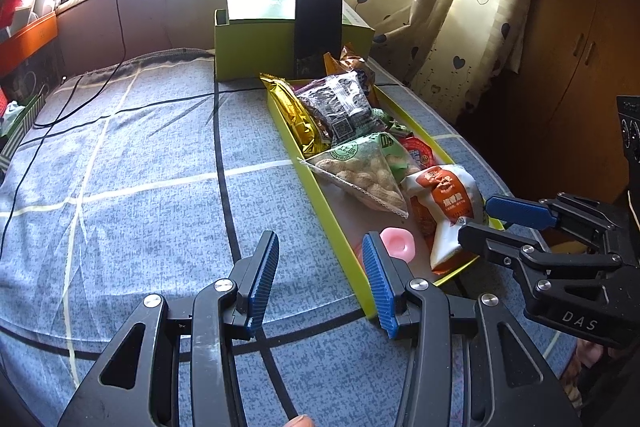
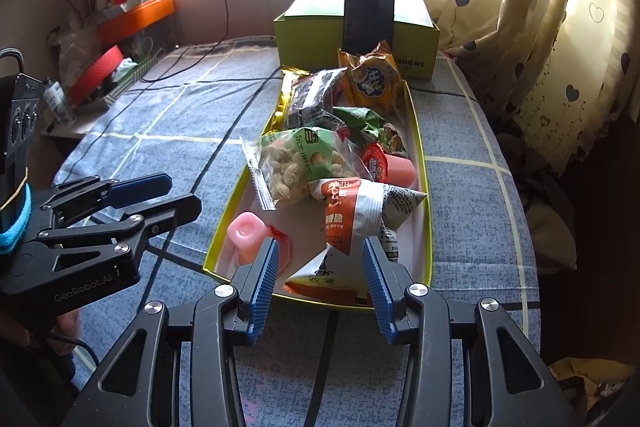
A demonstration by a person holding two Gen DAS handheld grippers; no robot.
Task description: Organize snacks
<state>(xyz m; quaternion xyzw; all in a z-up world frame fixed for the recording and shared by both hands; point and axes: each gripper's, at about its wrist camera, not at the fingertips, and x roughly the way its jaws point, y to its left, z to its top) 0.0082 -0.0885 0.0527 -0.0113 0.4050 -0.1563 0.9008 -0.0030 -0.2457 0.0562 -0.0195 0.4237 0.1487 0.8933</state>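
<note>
right wrist view: both claws gape, empty, beside snack tray (image 2: 420, 131).

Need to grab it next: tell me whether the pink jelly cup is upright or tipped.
Tipped: the pink jelly cup lies on its side in the yellow-green tray, base toward the camera.

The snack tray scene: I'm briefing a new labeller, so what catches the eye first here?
A long yellow-green tray heaped with snack packets lies on the blue checked cloth, an orange-and-white packet nearest. Behind it, a dark phone leans against a green box. Both grippers, left and right, hover open at the tray's near end.
</note>
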